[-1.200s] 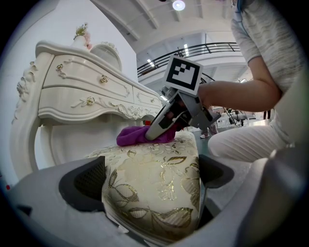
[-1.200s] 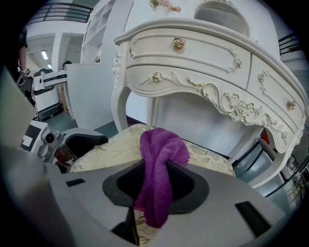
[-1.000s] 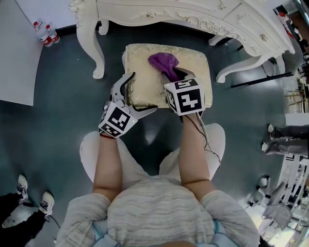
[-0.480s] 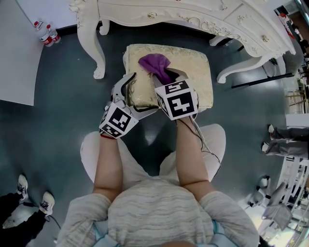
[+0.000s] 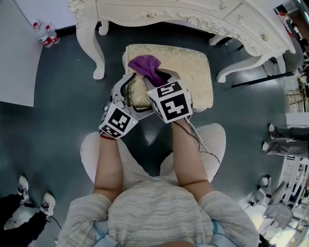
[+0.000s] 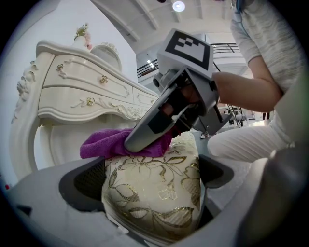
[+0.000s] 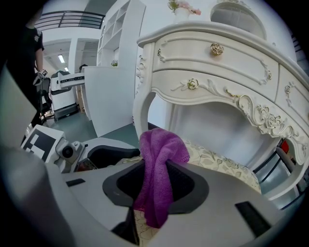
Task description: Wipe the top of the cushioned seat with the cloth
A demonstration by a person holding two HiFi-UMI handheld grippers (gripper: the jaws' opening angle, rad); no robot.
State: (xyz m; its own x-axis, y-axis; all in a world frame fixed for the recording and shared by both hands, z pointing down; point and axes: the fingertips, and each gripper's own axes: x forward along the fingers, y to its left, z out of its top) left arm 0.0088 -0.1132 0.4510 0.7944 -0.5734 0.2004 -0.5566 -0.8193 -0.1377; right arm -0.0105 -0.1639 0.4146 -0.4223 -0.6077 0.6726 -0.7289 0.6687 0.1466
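Note:
The cushioned seat (image 5: 190, 72) is cream with a gold leaf pattern and stands in front of me. A purple cloth (image 5: 144, 65) lies bunched on its top near the far left corner. My right gripper (image 5: 157, 79) is shut on the cloth's near end and presses it onto the cushion. In the right gripper view the cloth (image 7: 161, 154) hangs pinched between the jaws of the right gripper (image 7: 157, 185). My left gripper (image 5: 131, 94) clamps the seat's near left corner. In the left gripper view the seat (image 6: 154, 193) fills the gap between both pads, with the cloth (image 6: 101, 144) beyond.
A white carved dressing table (image 5: 193, 14) stands just behind the seat, its legs at the left (image 5: 94, 43) and right (image 5: 241, 67). Two water bottles (image 5: 46, 34) stand by a white panel (image 5: 14, 53). My knees (image 5: 91, 154) flank the seat's front edge.
The right gripper has dragged the purple cloth leftward across the seat top, from the middle toward the left side. The left gripper has stayed on the corner.

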